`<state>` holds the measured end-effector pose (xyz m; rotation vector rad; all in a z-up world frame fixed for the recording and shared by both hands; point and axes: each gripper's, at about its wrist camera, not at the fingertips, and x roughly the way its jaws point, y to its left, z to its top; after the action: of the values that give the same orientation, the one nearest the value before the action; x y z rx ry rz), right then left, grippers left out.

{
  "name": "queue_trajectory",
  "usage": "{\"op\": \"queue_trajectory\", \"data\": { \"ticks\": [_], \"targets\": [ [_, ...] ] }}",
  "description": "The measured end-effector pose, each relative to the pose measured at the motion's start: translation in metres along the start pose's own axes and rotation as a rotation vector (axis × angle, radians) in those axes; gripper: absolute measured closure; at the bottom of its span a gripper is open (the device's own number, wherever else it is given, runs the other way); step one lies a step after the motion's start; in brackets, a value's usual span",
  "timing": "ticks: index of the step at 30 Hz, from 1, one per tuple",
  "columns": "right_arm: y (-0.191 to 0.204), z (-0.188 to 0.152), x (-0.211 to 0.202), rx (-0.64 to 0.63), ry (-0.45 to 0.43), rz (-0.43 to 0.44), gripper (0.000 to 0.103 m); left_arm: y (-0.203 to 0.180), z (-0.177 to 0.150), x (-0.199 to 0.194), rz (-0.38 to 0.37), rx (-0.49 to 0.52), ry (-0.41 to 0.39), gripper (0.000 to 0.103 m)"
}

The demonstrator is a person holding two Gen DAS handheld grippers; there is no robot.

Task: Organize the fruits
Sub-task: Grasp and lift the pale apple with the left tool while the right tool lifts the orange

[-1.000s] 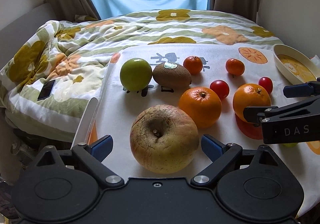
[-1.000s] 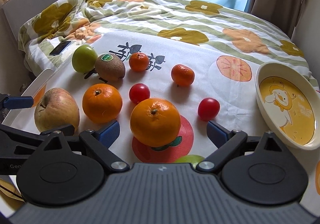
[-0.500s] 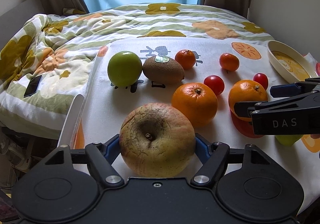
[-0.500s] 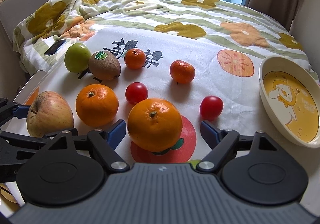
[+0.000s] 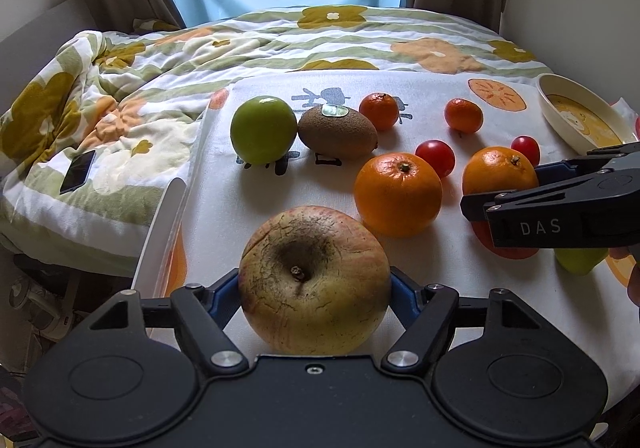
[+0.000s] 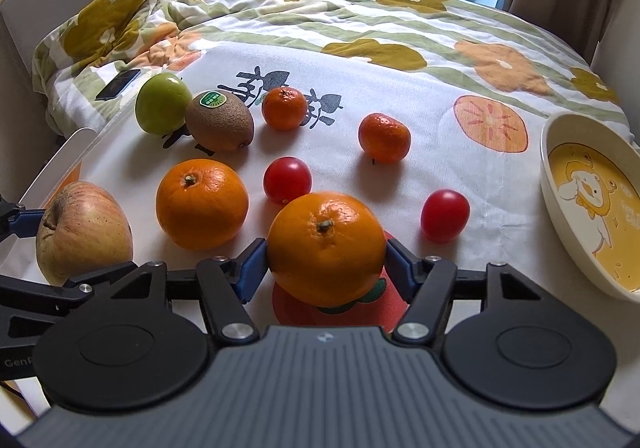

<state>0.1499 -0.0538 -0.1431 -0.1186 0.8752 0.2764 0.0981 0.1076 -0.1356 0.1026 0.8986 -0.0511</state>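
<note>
My left gripper (image 5: 315, 288) is shut on a large brownish apple (image 5: 315, 279) at the near left of the cloth; the apple also shows in the right wrist view (image 6: 82, 234). My right gripper (image 6: 326, 254) is shut on a big orange (image 6: 326, 248), seen from the side in the left wrist view (image 5: 500, 175). A second orange (image 6: 201, 203), two cherry tomatoes (image 6: 287, 179) (image 6: 445, 215), two small tangerines (image 6: 284, 107) (image 6: 384, 137), a kiwi (image 6: 219, 119) and a green apple (image 6: 163, 103) lie on the white printed cloth (image 6: 420, 95).
A cream oval dish (image 6: 558, 183) with a duck picture sits at the right edge. A phone (image 6: 118, 84) lies on the flowered quilt (image 6: 320, 15) at the left. A white board edge (image 5: 164, 224) runs along the cloth's left side. Curtains and window are behind.
Both grippers have closed: the left fingers came in onto the apple, the right fingers onto the big orange. Both have edged forward a little.
</note>
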Motion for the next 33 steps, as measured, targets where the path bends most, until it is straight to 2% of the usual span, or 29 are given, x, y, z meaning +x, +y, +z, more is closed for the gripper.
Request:
{"op": "queue_trajectory", "data": {
  "ticks": [7,16,26,33],
  "targets": [
    [-0.007,-0.003,-0.012,0.021,-0.035,0.034,0.026,-0.006,0.003,-0.013,0.014,-0.006,-0.020,0.025],
    [-0.025,0.004,-0.059,0.032,-0.095,0.068,0.026,-0.030,0.016,-0.050,0.040,-0.025,-0.061,0.025],
    [-0.071,-0.003,-0.123,0.049,-0.135,0.066,0.027,-0.087,0.035,-0.098,0.039,-0.017,-0.111,0.025],
    [-0.122,-0.015,-0.165,0.076,-0.154,0.036,0.026,-0.136,0.049,-0.118,0.017,-0.006,-0.136,0.025]
  ]
}}
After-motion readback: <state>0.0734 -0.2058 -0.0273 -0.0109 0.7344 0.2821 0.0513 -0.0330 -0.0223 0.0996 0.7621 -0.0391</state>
